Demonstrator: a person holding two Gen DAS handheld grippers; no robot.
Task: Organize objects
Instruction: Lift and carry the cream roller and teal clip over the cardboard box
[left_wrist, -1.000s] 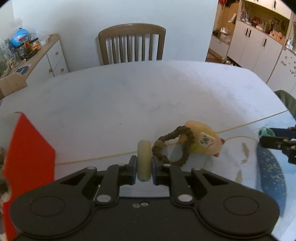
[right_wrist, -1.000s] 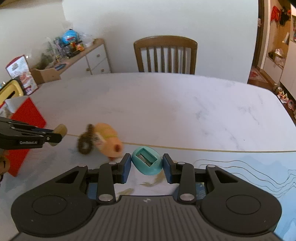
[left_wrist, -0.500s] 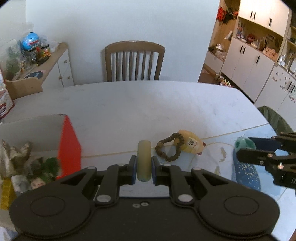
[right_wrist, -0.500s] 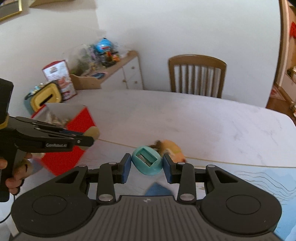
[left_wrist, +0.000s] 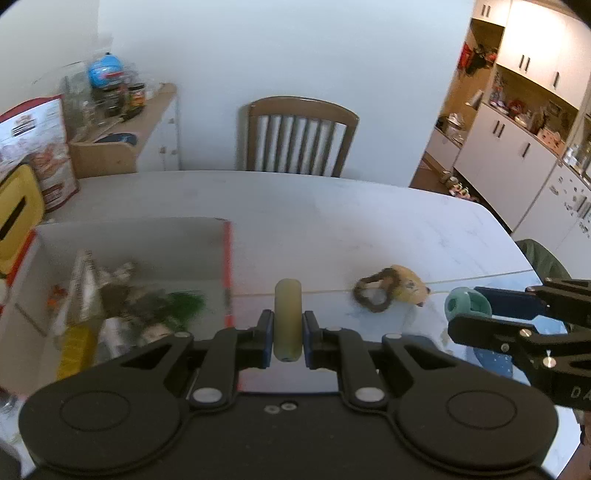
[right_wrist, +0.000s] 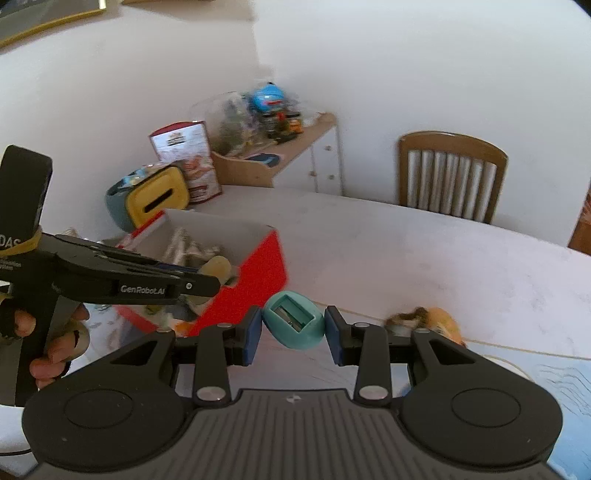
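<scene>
My left gripper (left_wrist: 288, 334) is shut on a pale yellow disc (left_wrist: 288, 319), held in the air beside the right wall of a red box (left_wrist: 228, 258) with a white inside and several items in it. In the right wrist view my right gripper (right_wrist: 293, 334) is shut on a teal egg-shaped pencil sharpener (right_wrist: 293, 319), raised above the table. That view also shows the left gripper (right_wrist: 207, 282) from the side, over the red box (right_wrist: 255, 280). A yellow toy with a dark bead loop (left_wrist: 389, 290) lies on the white table (left_wrist: 332, 218).
A wooden chair (left_wrist: 299, 136) stands at the table's far side. A sideboard (left_wrist: 125, 144) with jars and boxes is at the back left, with a yellow case (right_wrist: 157, 197) near the box. A blue patterned mat (right_wrist: 554, 373) covers the table's near right corner. A hand (right_wrist: 48, 343) holds the left gripper's handle.
Both grippers rose and swung left toward the red box, each keeping its object. The box's inside has come into the left wrist view; the yellow toy stayed on the table.
</scene>
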